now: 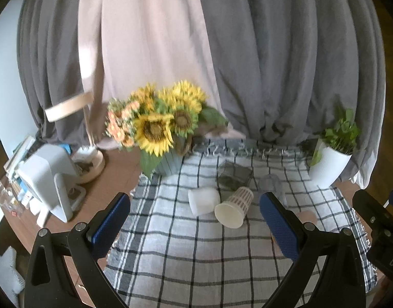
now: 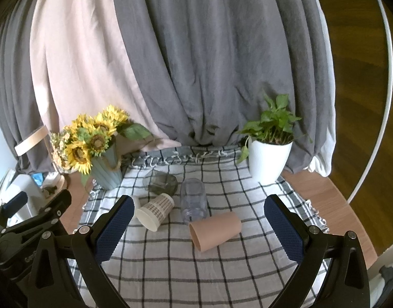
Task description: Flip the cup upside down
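Both tongs, left [image 1: 195, 227] and right [image 2: 199, 227], hang released and empty; pink cup [image 2: 215, 231] lies sideways on the checked cloth [image 2: 170, 269], so pinch mid-wall, then tip its mouth down

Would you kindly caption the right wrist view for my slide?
Open right claw above checked cloth, facing a tan cup lying on its side.
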The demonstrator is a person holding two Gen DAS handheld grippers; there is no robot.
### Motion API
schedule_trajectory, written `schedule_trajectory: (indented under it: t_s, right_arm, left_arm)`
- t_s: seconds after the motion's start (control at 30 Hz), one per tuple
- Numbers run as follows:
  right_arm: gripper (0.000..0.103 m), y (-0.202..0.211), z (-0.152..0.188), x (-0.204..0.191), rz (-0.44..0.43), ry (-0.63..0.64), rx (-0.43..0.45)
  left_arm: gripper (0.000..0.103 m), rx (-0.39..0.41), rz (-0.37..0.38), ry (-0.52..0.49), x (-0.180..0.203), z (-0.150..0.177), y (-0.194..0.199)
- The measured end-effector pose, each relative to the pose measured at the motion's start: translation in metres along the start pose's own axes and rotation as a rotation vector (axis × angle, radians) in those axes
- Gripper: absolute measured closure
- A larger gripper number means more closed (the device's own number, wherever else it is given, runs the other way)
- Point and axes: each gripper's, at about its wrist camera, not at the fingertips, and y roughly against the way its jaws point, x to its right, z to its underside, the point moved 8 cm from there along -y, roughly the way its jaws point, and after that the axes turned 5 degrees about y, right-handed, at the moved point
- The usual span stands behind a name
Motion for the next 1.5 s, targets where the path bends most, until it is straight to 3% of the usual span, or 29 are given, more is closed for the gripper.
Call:
schedule_trajectory:
  t_s: [0.3, 0.6, 0.83, 1.13, 1.33, 1.5]
  right_arm:
    - [0.001, -0.107, 0.005, 0.016, -0.068, -0.019, -0.219]
    - [0.002, -0.211, 0.011, 0.002, -0.145, 0.033, -0.423]
    - [0.007, -0.289, 0.041, -0.004, -0.208, -0.026, -0.646]
    - [0.017, -0.333, 0.076, -0.003, -0.196, -0.097, -0.813]
    - [0.030, -0.344, 0.084, -0.006, -0.209, -0.096, -0.848]
    - [0.030, -0.343, 0.084, -0.008, -0.209, -0.095, -0.850]
  left_arm:
    - [0.000, -0.104, -0.083, 0.006, 0.007, 0.007, -0.073]
    - [0.000, -0.234, -0.120, 0.037, 0.017, 0.004, -0.149]
    - [0.000, -0.324, -0.153, 0.053, 0.017, 0.014, -0.190]
    - [0.000, -0.389, -0.165, 0.047, 0.023, 0.024, -0.218]
    - [0.000, -0.400, -0.174, 0.040, 0.023, 0.025, -0.225]
    - [0.000, -0.398, -0.169, 0.039, 0.023, 0.024, -0.224]
